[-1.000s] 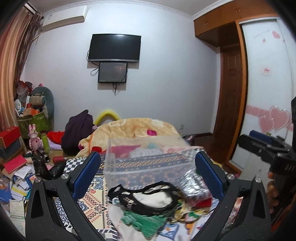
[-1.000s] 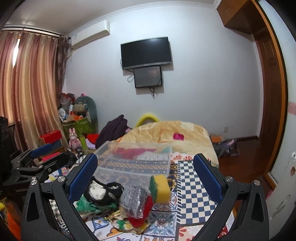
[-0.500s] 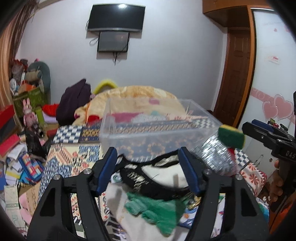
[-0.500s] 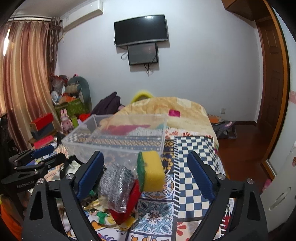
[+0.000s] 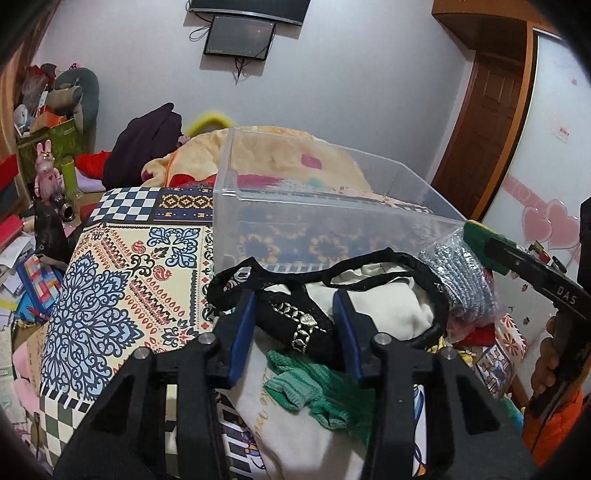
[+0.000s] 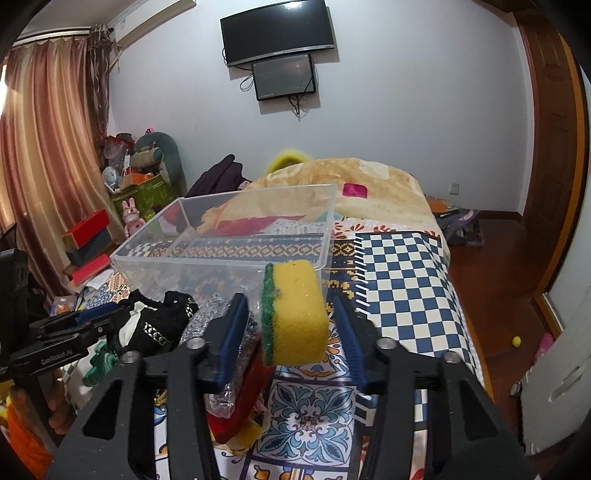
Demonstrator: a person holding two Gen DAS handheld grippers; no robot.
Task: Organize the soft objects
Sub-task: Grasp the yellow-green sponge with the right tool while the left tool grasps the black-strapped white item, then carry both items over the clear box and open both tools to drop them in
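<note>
Soft stuff heaped on the patterned bedspread, right in front of the clear plastic bin: black lacy garment with a gold-trimmed band, white cloth tucked inside its loop, green knit piece a bit nearer than that, silvery mesh scrubber off to the bin's front right corner. Also a yellow sponge with a green scouring side, sitting up on the pile just in front of the bin's near wall.

Left gripper down on the black garment, blue fingers close on either side of the gold-trimmed band and touching it, so pinching the black lacy garment as far as visible. Can't say if it's lifted off the pile at all.

Right gripper straddling the yellow sponge, fingers narrowed in toward it. Left pad close to the green side, right pad right by the yellow side, but actual contact hard to make out, so can't tell if squeezing or just framing it.

Bin itself looks like nothing's in it, only the bedspread pattern showing through the walls. Behind the bin, a rumpled peach blanket and a dark purple coat. Way behind the bin on the wall, a TV with a smaller screen under it. Curtains and a cluttered shelf corner off to the bin's left.
</note>
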